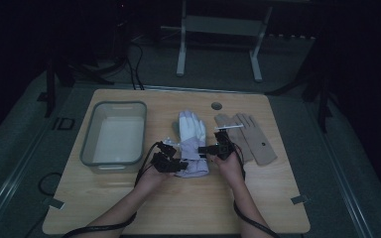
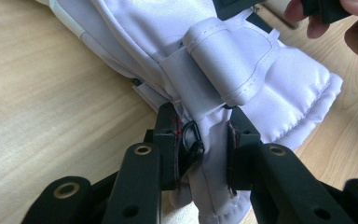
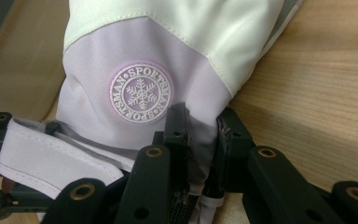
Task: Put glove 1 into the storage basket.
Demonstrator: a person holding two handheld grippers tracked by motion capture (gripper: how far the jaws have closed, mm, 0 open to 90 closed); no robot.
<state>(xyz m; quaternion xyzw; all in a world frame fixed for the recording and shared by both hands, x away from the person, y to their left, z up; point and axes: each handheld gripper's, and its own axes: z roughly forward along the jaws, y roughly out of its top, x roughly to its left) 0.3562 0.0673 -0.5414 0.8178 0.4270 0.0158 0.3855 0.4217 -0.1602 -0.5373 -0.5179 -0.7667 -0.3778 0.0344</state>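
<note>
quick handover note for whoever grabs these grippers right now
Left gripper: jaws shut on the cuff of the padded white and lilac ski glove, beside its strap.
Right gripper: jaws shut on the same cuff, below the snowflake badge.
The glove lies flat mid-table; the beige knit gloves lie to its right, the clear plastic bin to its left.
Done: both grips set. Left: lifting and moving the glove, probably toward the bin.

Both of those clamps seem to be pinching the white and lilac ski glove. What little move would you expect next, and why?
Probably a small lift of the ski glove toward the grey bin at its left. The left gripper and right gripper each pinch cuff fabric, yet the glove lies flat on the table, and the bin looks empty.
</note>
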